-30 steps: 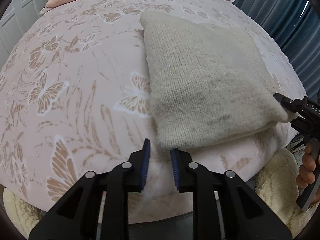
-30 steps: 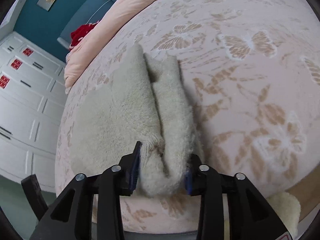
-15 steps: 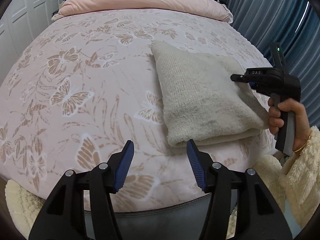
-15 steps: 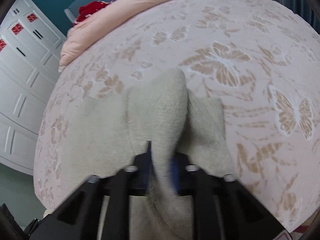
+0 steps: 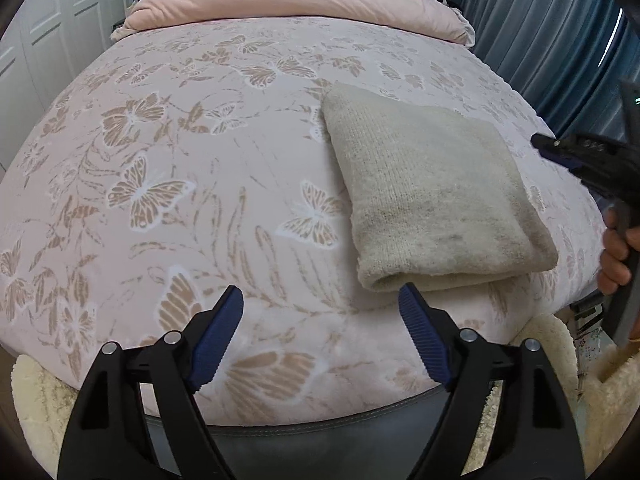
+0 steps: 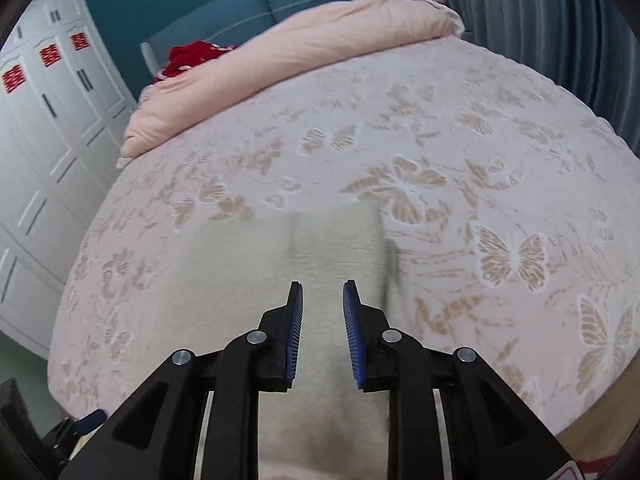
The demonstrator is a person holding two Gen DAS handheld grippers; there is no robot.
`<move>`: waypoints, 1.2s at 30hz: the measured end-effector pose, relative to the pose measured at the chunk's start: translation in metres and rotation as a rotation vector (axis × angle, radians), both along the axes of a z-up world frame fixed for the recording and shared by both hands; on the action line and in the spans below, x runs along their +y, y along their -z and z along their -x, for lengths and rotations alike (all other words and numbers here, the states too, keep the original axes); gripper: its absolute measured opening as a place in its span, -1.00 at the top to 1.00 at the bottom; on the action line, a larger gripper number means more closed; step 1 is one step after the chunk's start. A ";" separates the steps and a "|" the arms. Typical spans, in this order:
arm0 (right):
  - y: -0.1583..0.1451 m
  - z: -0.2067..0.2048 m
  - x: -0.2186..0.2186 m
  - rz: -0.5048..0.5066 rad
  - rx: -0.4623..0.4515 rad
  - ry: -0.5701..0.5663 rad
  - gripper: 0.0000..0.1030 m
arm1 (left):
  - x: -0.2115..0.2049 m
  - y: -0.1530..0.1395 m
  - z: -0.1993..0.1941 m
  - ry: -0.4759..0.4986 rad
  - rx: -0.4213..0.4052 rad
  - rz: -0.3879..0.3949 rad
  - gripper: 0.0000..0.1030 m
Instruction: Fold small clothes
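Left wrist view: the left tongs (image 5: 320,312) stand wide with nothing between them, their jaws having just been opening over the last second, and they hang off the near edge of the bed (image 5: 168,216). The cream knitted garment (image 5: 432,196) lies folded into a thick rectangle near the bed's front right corner, its doubled edge toward the tongs and just beyond their tips, not touched by them. At the right margin the right tongs (image 5: 560,152) are lifted clear of the garment, with the person's hand (image 5: 616,256) on the grip. A second ago those tongs were clamped on the garment's right corner; that hold is now gone. Right wrist view: the picture is blurred. The right tongs (image 6: 322,316) stand narrow, a slim gap between the pads, jaws having just opened again slightly, with no cloth pinched; the garment (image 6: 332,248) lies flat beneath and ahead of them. Assessment: both tools have let go, the fold sits square, and this item appears finished unless a further fold is wanted.
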State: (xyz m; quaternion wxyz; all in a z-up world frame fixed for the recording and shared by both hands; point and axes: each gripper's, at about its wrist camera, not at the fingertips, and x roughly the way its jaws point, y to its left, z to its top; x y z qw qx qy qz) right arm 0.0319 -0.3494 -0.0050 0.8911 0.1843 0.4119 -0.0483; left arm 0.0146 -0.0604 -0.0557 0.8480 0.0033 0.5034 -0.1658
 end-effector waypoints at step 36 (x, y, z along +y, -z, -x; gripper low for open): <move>0.077 0.042 -0.009 -0.082 0.191 0.007 0.69 | -0.018 -0.004 0.015 0.027 0.057 0.039 -0.71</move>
